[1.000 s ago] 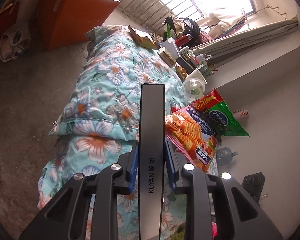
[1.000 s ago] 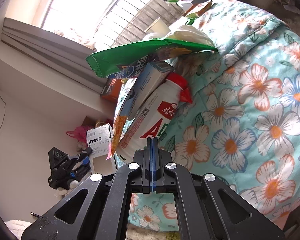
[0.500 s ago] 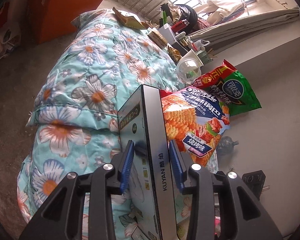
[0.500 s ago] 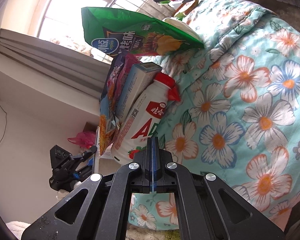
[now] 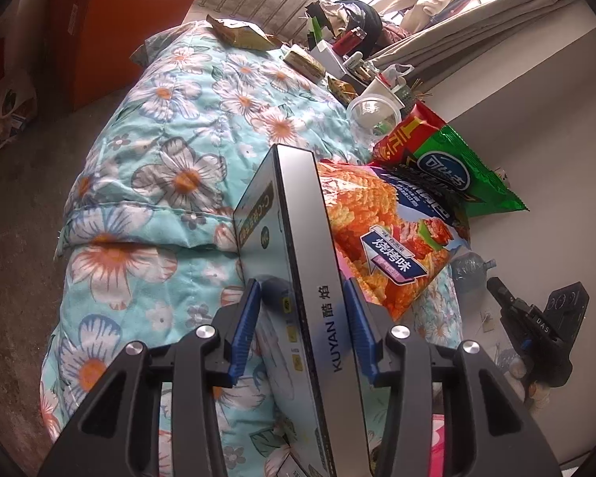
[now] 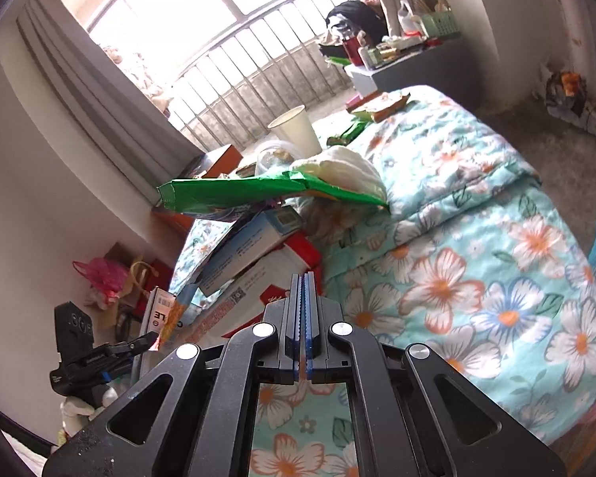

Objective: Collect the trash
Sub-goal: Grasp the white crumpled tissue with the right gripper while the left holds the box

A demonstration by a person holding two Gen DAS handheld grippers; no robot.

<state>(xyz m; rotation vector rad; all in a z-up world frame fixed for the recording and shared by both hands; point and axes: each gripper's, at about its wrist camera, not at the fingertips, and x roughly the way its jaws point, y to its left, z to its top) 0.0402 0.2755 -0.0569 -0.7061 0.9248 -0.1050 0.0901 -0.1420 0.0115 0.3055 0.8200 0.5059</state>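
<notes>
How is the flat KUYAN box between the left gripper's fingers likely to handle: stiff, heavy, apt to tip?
The KUYAN box looks rigid: straight edges, no sag. Probably light cardboard packaging. Standing on its narrow edge, it seems apt to topple sideways, since the left gripper is opening and its pads show gaps.

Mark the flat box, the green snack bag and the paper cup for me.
flat box (image 5: 318,278): left wrist view, grey side edge.
green snack bag (image 5: 469,175): left wrist view, printed front.
paper cup (image 6: 296,129): right wrist view, side wall.

Glossy cardboard box, quilted cloth bedspread
</notes>
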